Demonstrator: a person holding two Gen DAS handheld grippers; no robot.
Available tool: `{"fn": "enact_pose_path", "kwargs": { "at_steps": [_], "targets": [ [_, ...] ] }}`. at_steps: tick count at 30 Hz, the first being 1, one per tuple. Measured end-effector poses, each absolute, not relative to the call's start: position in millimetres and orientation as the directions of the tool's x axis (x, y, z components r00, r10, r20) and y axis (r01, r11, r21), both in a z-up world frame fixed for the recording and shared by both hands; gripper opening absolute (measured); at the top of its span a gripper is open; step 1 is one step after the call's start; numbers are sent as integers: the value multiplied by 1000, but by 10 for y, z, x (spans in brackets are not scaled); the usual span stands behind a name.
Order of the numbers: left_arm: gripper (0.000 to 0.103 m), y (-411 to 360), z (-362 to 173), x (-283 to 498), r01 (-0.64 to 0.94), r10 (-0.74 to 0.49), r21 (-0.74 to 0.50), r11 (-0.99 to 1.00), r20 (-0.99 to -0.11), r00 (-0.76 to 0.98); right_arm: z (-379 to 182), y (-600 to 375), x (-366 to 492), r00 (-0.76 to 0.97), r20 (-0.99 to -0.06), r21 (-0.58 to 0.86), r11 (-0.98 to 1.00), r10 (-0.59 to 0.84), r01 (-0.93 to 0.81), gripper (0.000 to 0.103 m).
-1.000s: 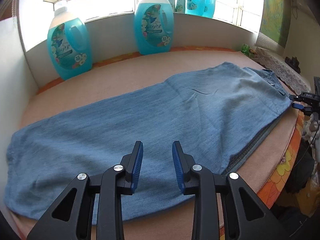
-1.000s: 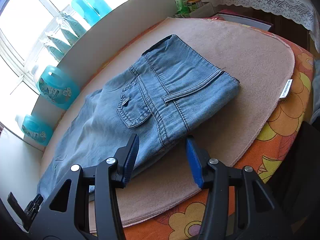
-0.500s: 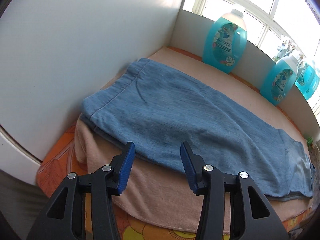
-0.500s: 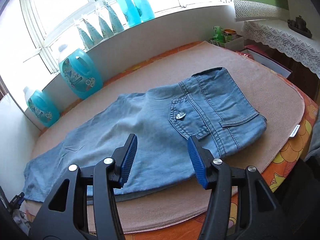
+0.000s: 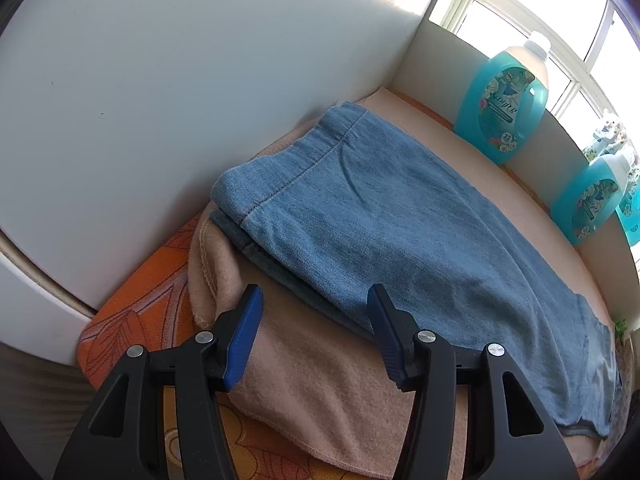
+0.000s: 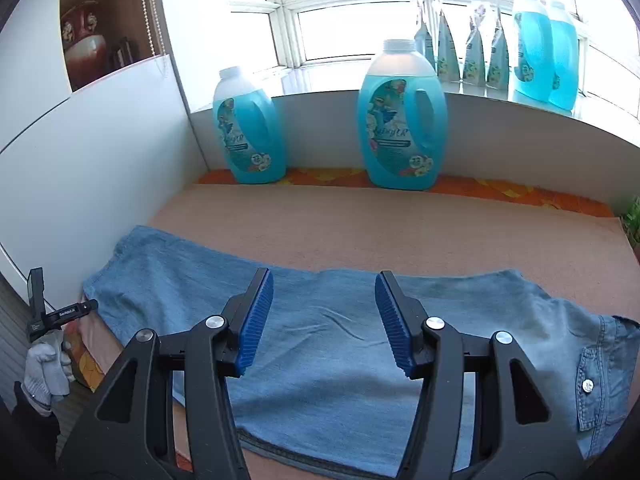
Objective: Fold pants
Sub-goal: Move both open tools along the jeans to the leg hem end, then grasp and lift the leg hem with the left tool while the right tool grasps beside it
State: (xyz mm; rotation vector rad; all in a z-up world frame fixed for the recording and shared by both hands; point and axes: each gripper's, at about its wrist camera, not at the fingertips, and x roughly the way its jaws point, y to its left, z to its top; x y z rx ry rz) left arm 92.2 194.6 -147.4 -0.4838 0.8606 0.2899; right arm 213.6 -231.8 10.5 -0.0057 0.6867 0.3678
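While the pants (image 5: 400,216) lie lengthwise on the pink blanket (image 5: 328,408) that covers the table, already doubled leg over leg, both claws hang above them with nothing gripped. Nearest the pants' cuff end, the left claw (image 5: 314,340) stands wide open, its blue pads (image 5: 244,336) just short of the stacked hems, one pad over bare blanket and the other at the pants' near edge; this aim suggests a grasp on the cuff corner to carry it toward the waist. Over the pants' middle, the right claw (image 6: 324,320) is likewise spread wide and empty, probably placed to pin or lift at the coming crease. Toward the waist end, a back pocket (image 6: 600,388) with a metal button faces up. Beyond the pants' far edge, bare blanket runs to two blue detergent bottles (image 6: 402,120) against the low wall under the window. Beside the cuff end, a white panel (image 5: 200,80) rises close, leaving little room there, so the left claw comes in from the near side.
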Motion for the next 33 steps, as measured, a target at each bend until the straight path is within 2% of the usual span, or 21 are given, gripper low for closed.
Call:
{"fn": "enact_pose_path", "kwargs": {
  "at_steps": [2, 8, 12, 19, 20, 23, 25, 28, 33],
  "targets": [
    [53, 2012, -1472, 937, -453, 59, -303, 839, -776, 628, 87, -1973, 2240, 683, -625, 93, 905, 378, -416, 56],
    [53, 2113, -1476, 1032, -496, 105, -285, 820, -778, 620, -145, -1090, 2572, 497, -678, 156, 767, 542, -623, 56],
    [53, 2180, -1483, 1076, -529, 138, -284, 799, -771, 622, -357, -551, 2736, 370, -726, 197, 691, 580, -696, 56],
    [53, 2257, -1492, 1084, -560, 181, -297, 774, -743, 644, -479, 65, 2739, 229, -755, 237, 582, 614, -778, 56],
    [51, 2252, -1484, 1083, -557, 187, -296, 776, -736, 651, -487, 124, 2747, 219, -760, 238, 576, 612, -782, 56],
    [35, 2254, -1442, 1072, -553, 211, -292, 780, -710, 672, -531, 305, 2791, 180, -769, 253, 552, 613, -795, 56],
    [18, 2253, -1419, 1076, -547, 226, -279, 789, -696, 682, -558, 428, 2854, 144, -772, 284, 539, 619, -793, 56],
    [13, 2234, -1382, 1078, -523, 225, -279, 806, -672, 706, -598, 609, 2948, 102, -773, 319, 523, 626, -790, 56],
    [12, 2044, -1280, 1091, -467, 228, -234, 853, -639, 735, -671, 971, 3145, 13, -771, 397, 497, 636, -772, 56]
  ]
}}
